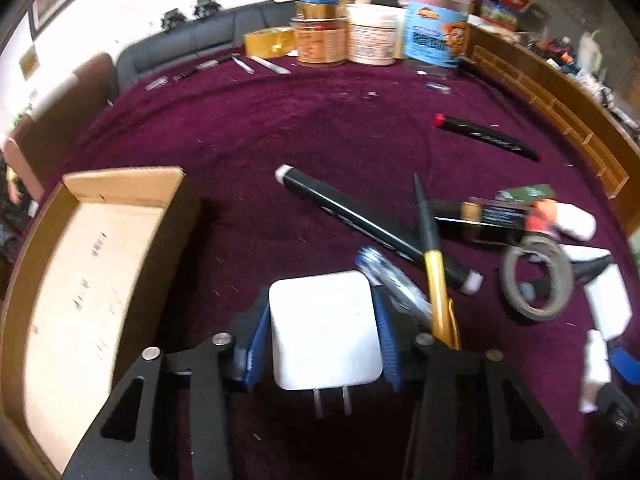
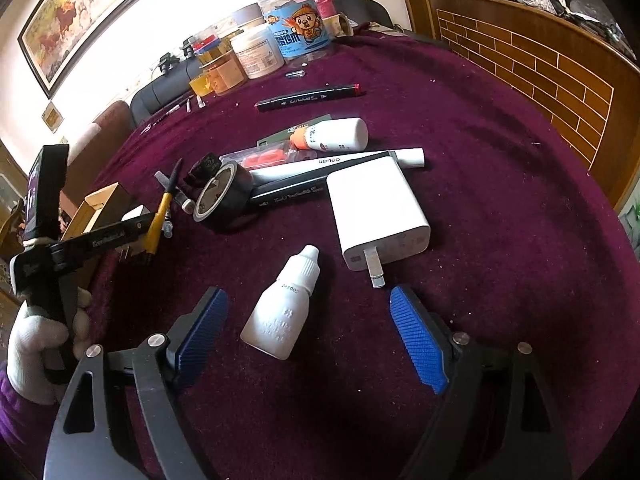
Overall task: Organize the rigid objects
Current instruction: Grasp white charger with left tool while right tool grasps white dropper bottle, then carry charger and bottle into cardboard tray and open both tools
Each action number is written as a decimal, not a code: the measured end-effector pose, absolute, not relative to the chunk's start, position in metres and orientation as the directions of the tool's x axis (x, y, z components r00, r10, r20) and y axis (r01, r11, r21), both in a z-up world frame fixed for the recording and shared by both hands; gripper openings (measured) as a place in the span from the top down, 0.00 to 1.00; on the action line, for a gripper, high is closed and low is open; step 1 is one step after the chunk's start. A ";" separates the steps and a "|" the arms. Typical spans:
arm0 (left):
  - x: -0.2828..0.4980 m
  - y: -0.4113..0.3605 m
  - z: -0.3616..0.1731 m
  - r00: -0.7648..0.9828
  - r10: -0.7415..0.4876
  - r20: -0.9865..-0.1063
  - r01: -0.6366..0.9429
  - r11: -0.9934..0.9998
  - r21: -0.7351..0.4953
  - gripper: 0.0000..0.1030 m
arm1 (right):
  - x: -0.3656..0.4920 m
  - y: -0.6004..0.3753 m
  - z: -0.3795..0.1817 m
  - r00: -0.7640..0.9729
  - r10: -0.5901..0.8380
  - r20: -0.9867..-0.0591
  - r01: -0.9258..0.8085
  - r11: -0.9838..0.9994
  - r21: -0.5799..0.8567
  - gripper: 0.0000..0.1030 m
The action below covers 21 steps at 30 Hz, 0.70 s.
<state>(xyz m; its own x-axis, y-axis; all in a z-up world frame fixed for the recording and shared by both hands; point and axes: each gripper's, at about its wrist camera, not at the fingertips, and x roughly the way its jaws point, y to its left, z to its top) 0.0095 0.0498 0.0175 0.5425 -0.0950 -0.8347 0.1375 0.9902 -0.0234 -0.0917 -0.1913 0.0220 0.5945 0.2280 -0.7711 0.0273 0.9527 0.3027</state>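
My left gripper is clamped on a small white plug adapter: both blue pads lie flat against its sides, prongs pointing back toward the camera, above the purple cloth. To its left, near but apart, stands an open cardboard box; I see its near wall edge and its bare floor. Just right of the adapter lie a blue pen, a yellow-and-black pen and a black marker, crossing one another. Farther right sit a roll of black tape and white pieces. A red-capped marker lies alone, well apart, with open cloth around it. Jars line the far edge.

My right gripper holds its fingers wide apart, astride a small white dropper bottle lying on the cloth, touching neither pad. Just beyond lies a large white charger, prongs toward me. To its right the cloth is bare up to the wooden panel. A gloved hand grips the left tool at the left edge.
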 end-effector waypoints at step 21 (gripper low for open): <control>-0.070 0.179 0.102 0.675 -0.268 -0.687 0.103 0.957 -0.272 0.61 | -0.078 -0.140 0.045 0.515 0.253 -0.819 -0.075 0.965 0.251 0.77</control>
